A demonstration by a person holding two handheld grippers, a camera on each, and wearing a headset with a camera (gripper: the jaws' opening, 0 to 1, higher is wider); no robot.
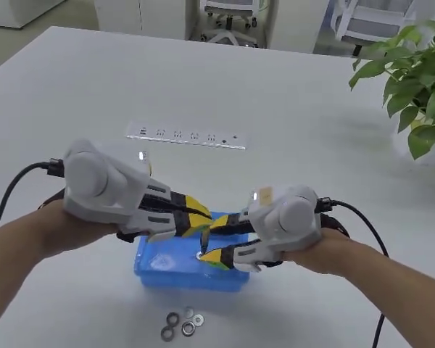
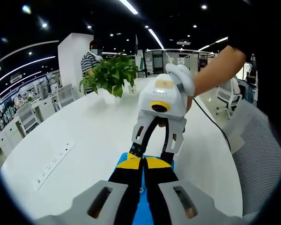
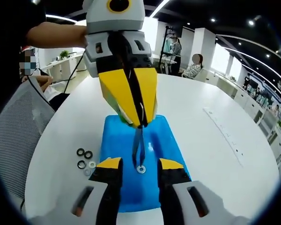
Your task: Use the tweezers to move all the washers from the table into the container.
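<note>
My left gripper (image 1: 203,214) is shut on dark tweezers (image 3: 138,147), which point down over the blue container (image 1: 159,272). A small washer (image 3: 141,168) sits at the tweezer tips, just above the container's floor (image 3: 164,140). My right gripper (image 1: 216,241) faces the left one from the other side. It stands open, its yellow-tipped jaws either side of the tweezers and washer. Several washers (image 1: 181,324) lie in a cluster on the white table just in front of the container; the right gripper view has these washers (image 3: 84,159) left of the container.
A white power strip (image 1: 185,136) lies on the table beyond the grippers. A green plant (image 1: 413,87) stands at the far right edge. Black cables (image 1: 18,185) trail from both grippers. Office chairs (image 1: 228,14) stand behind the table.
</note>
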